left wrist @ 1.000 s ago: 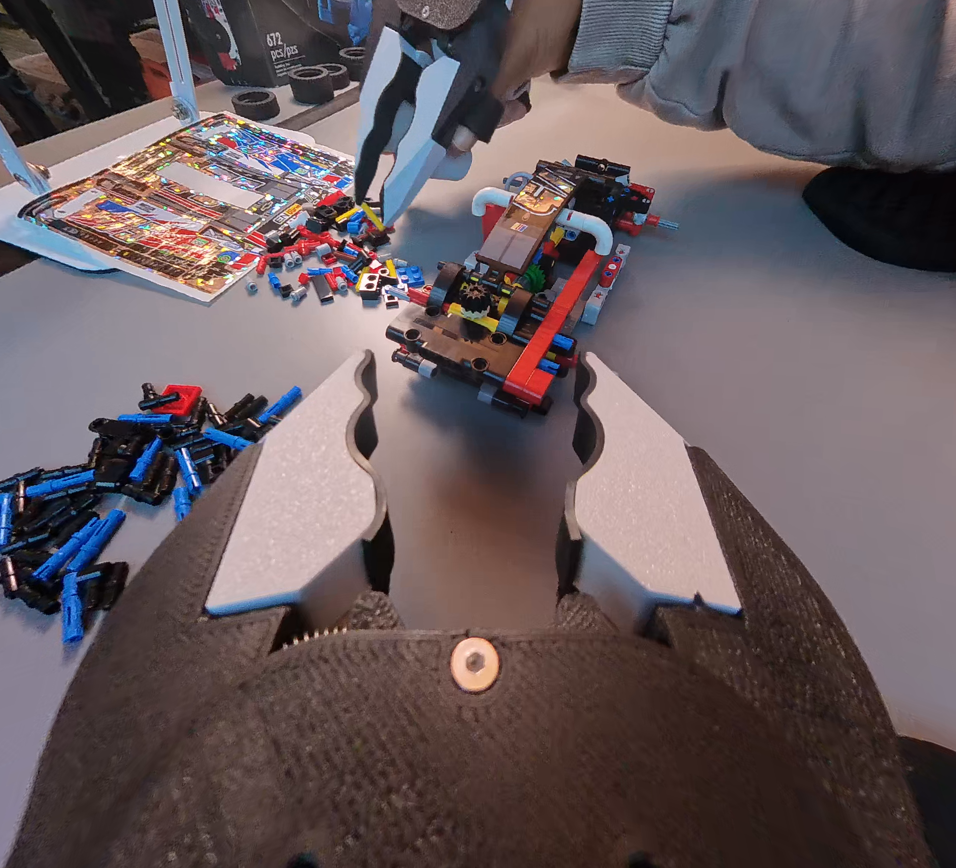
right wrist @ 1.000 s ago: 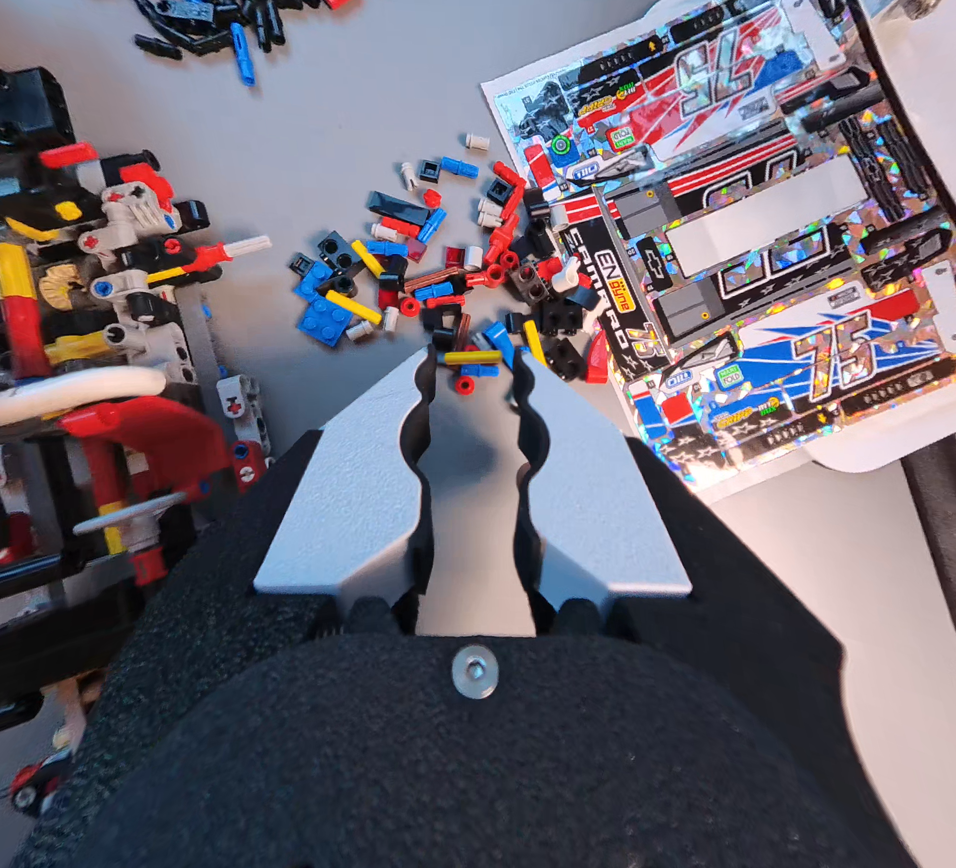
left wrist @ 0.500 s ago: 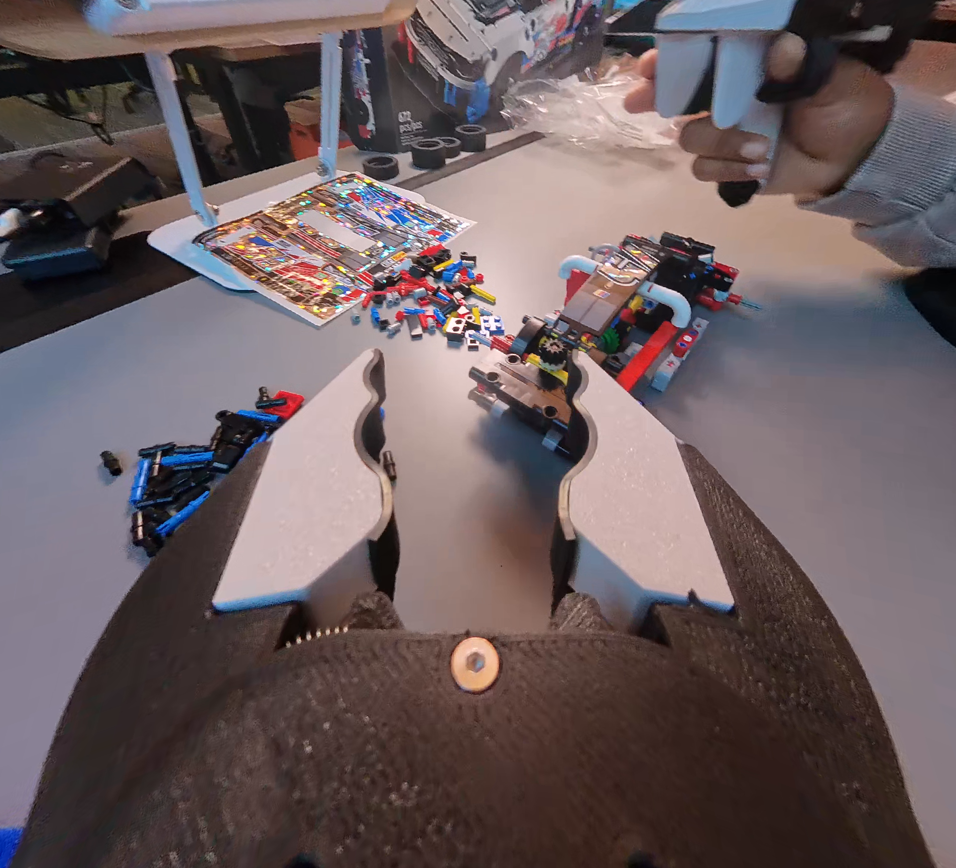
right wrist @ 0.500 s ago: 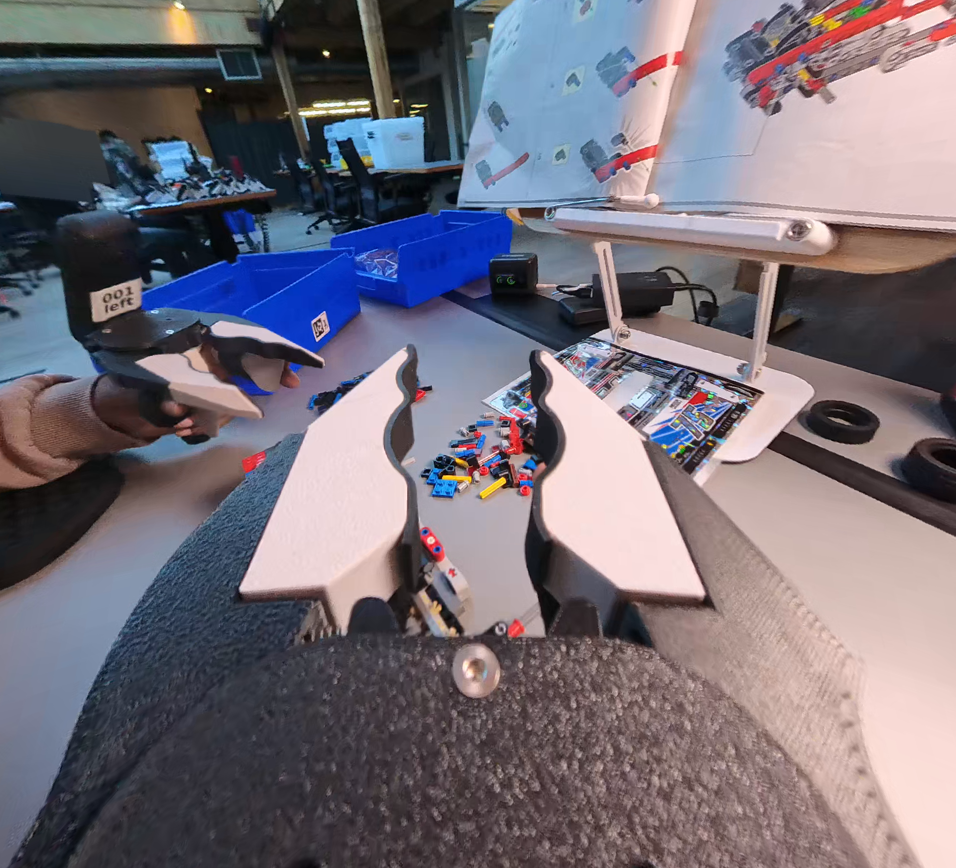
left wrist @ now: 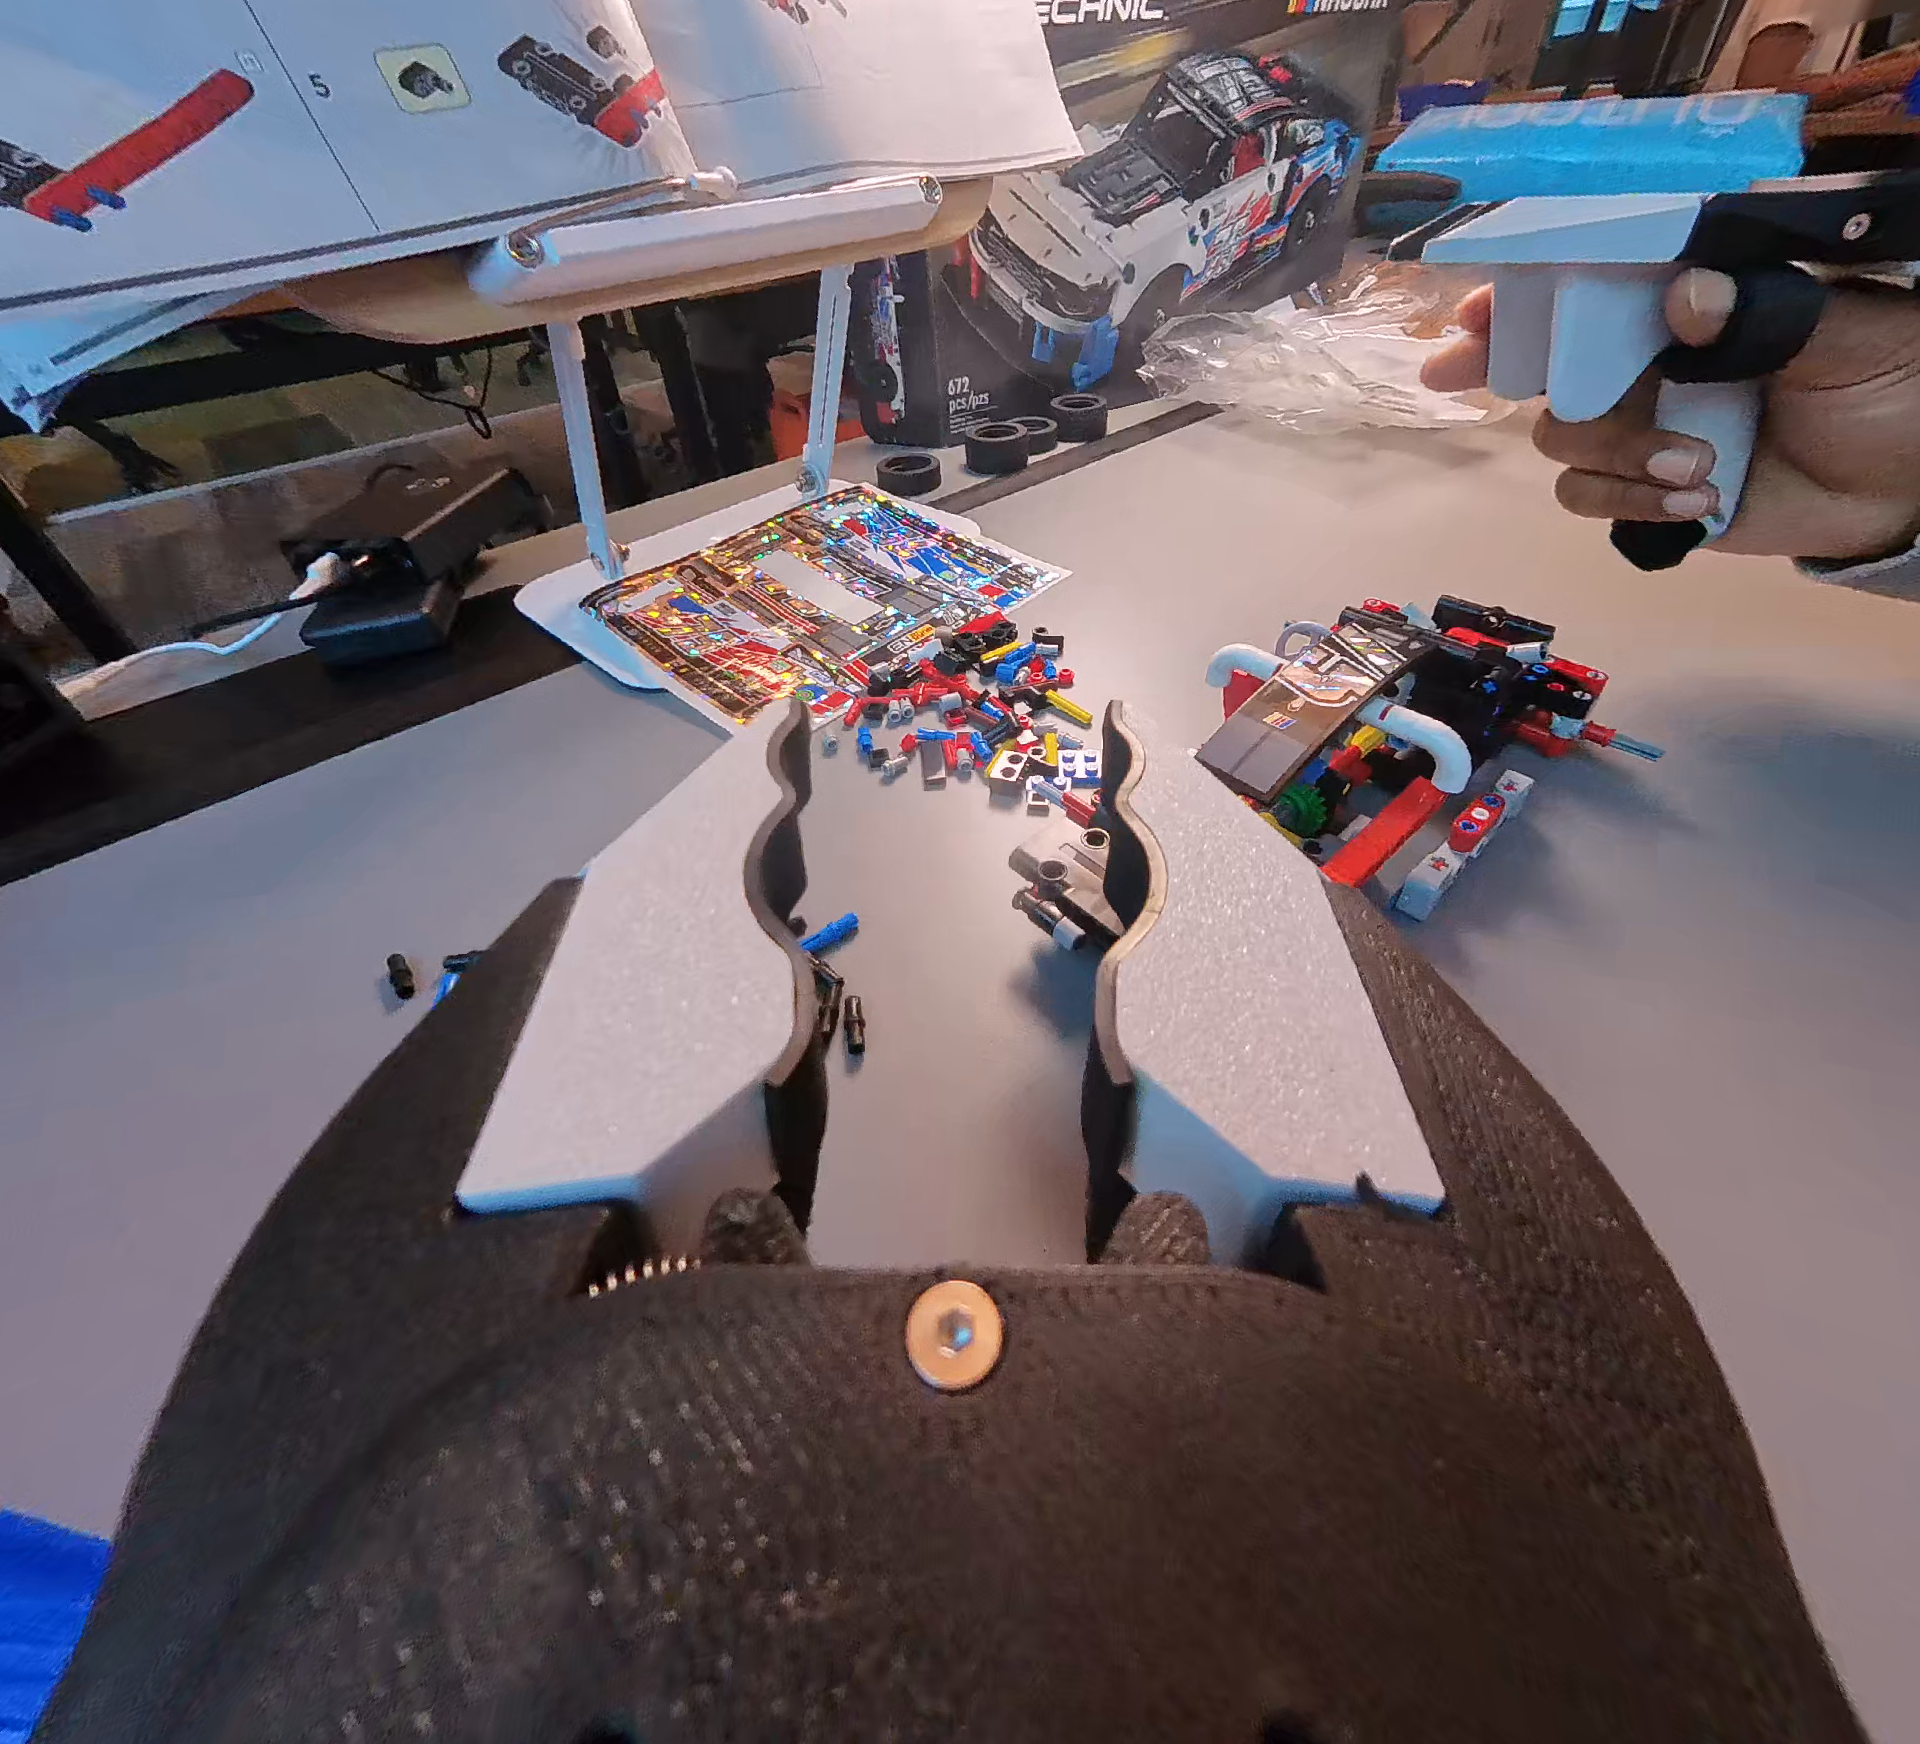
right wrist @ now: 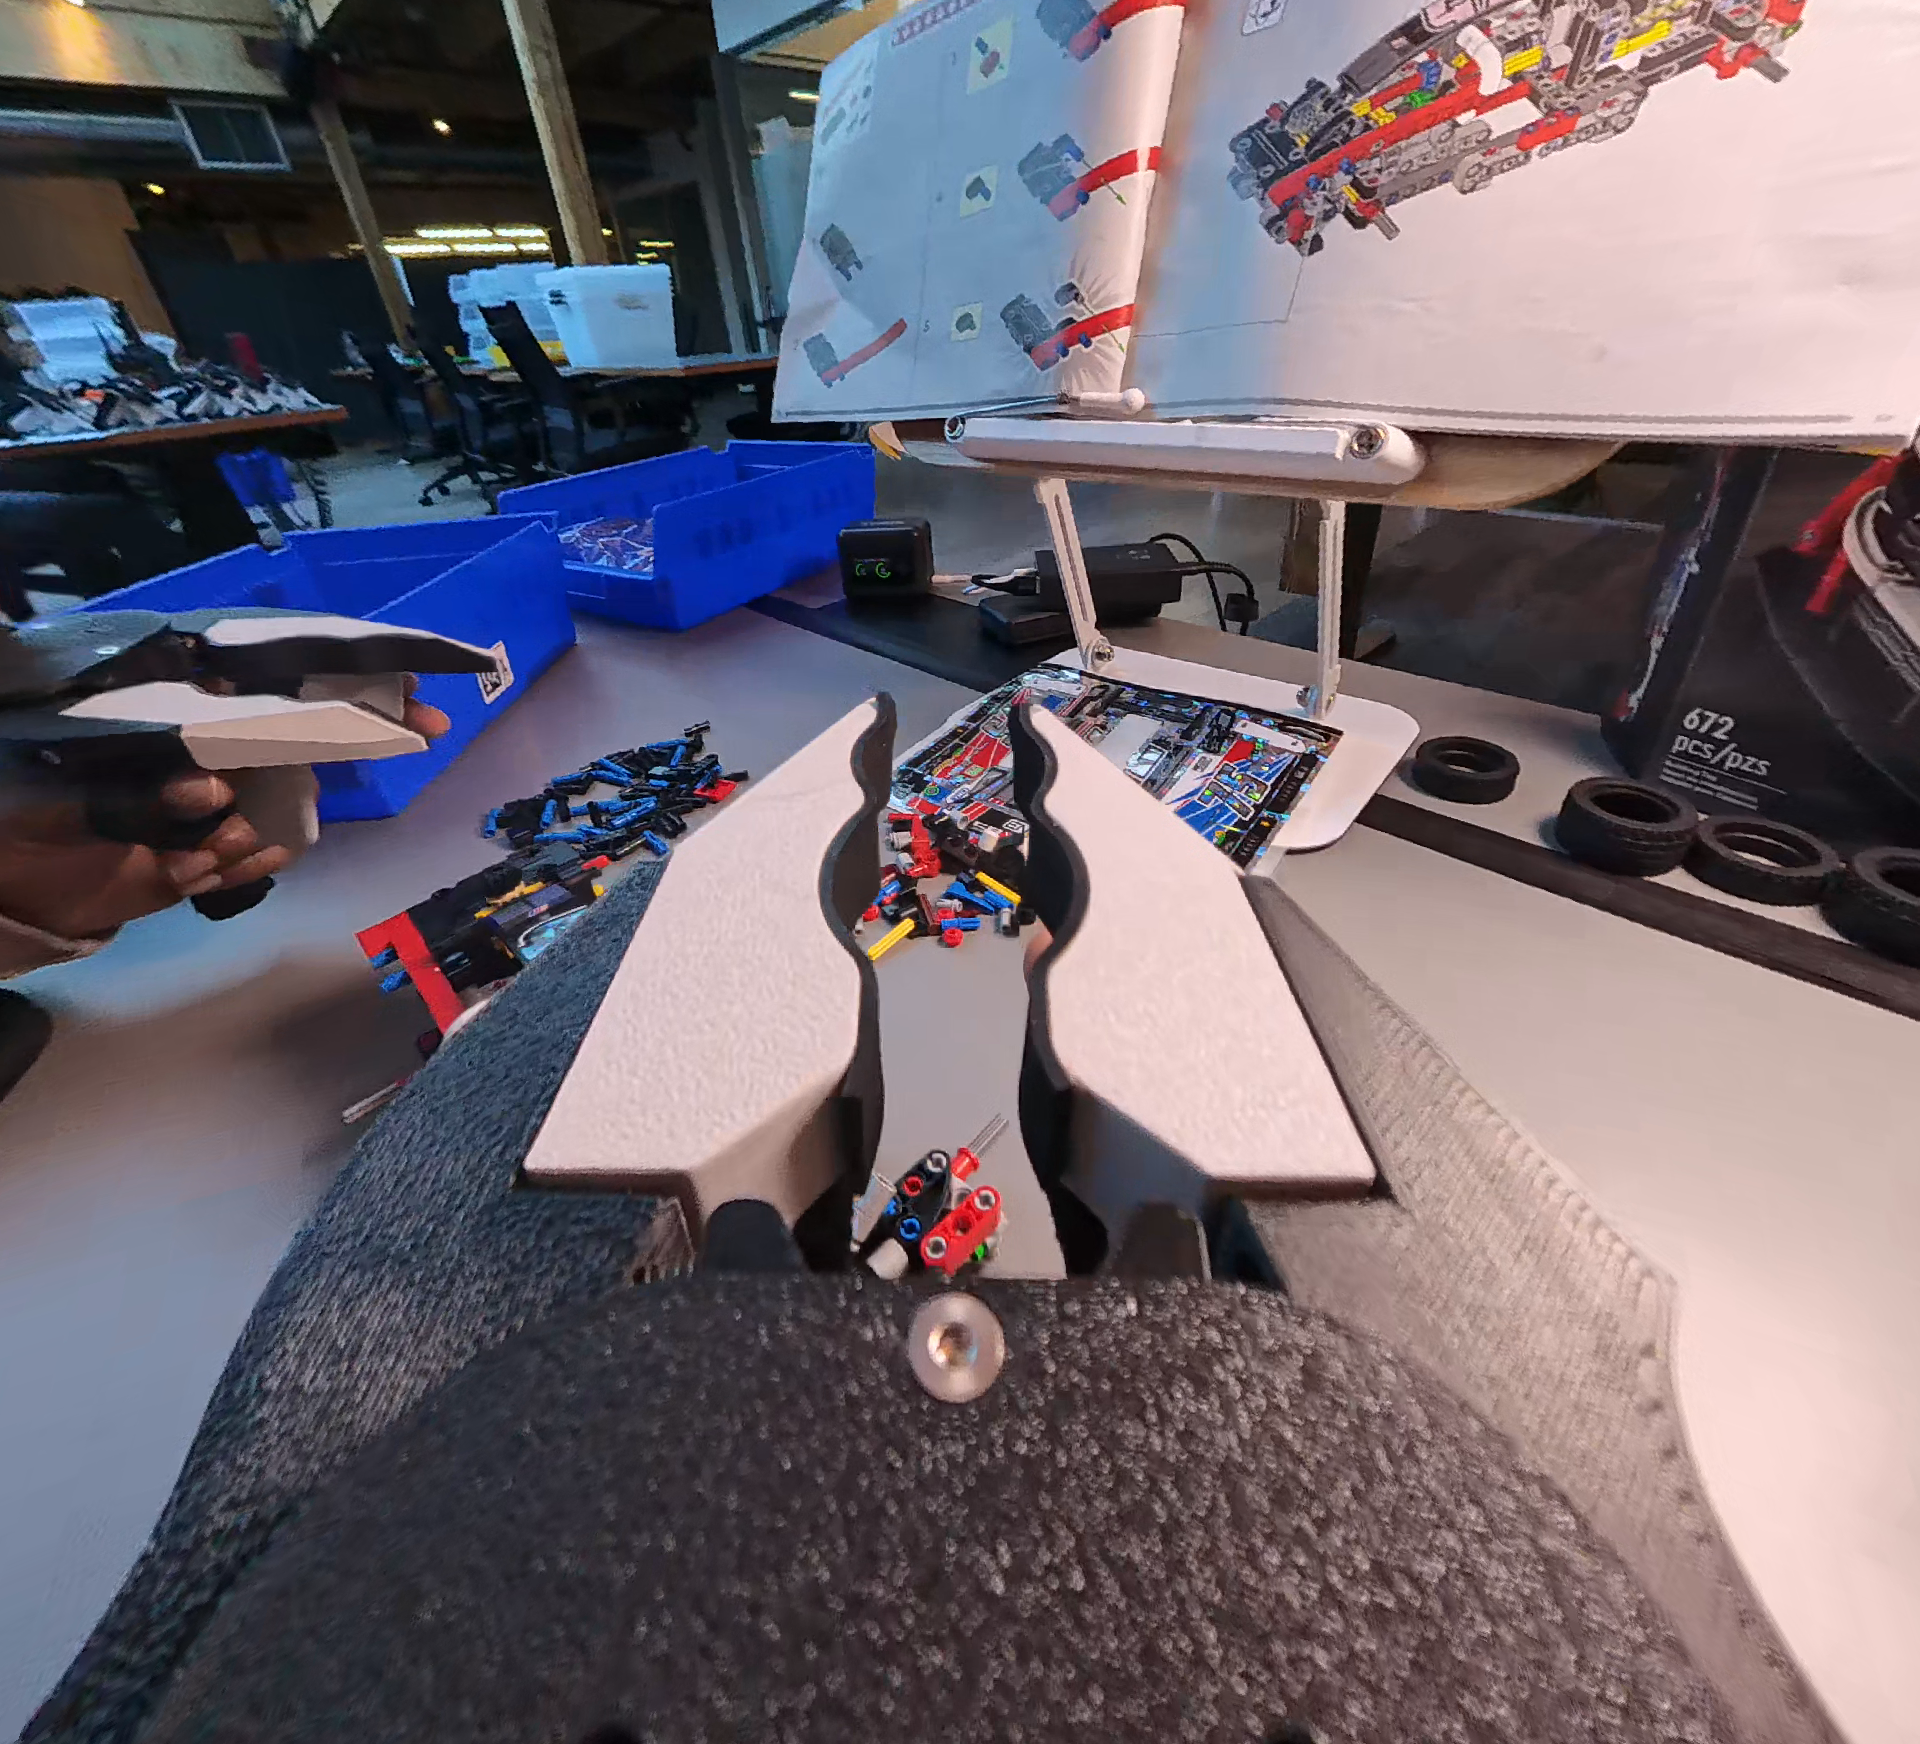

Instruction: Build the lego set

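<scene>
Both grippers hover above the grey table [left wrist: 1558,1123], each with its jaws parted and empty: the left gripper [left wrist: 951,738], the right gripper [right wrist: 951,718]. The half-built lego car [left wrist: 1382,759] lies on the table beside a scatter of small loose pieces [left wrist: 977,718] (too many to count). Four black tyres [right wrist: 1621,824] sit by the set's box [left wrist: 1174,167], and two blue bins [right wrist: 436,593] stand behind.

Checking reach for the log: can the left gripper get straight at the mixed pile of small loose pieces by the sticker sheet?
Probably yes: the left gripper is open, empty and aimed at the pile, with bare table between.

half-built lego car [left wrist: 1382,759] flat on table, loose pcs [left wrist: 977,723] beside.
</scene>
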`<state>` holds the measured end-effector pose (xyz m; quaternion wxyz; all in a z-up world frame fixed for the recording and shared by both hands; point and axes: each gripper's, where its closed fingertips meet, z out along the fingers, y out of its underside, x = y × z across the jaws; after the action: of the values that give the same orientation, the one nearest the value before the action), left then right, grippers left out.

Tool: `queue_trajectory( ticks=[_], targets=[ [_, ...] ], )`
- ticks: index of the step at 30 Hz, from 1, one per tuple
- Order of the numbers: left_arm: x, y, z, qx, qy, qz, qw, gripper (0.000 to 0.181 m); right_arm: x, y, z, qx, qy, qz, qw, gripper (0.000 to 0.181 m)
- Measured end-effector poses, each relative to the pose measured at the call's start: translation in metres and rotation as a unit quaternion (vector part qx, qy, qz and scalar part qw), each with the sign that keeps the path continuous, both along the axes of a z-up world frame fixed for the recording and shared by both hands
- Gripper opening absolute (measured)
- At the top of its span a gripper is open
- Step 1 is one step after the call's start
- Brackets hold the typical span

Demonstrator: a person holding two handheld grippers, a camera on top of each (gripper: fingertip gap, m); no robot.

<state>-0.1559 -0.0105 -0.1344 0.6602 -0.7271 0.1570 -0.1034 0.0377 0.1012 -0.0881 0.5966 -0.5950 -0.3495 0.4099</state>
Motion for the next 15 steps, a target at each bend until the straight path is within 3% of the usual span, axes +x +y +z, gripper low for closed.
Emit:
queue_trajectory(
  ticks=[5,11,15],
  targets=[
    [-0.004,0.003,0.007,0.008,-0.023,0.016,1.0,0.05,-0.002,0.037,0.002,0.026,-0.021,-0.064,0.997,0.021],
    [-0.007,0.023,0.022,0.024,-0.006,0.035,0.999,0.046,-0.027,0.136,0.039,0.063,-0.042,-0.147,0.986,0.055],
    [-0.003,0.053,0.047,0.039,0.006,0.031,0.999,0.043,-0.039,0.212,0.071,0.067,-0.055,-0.225,0.97,0.09]
  ],
)
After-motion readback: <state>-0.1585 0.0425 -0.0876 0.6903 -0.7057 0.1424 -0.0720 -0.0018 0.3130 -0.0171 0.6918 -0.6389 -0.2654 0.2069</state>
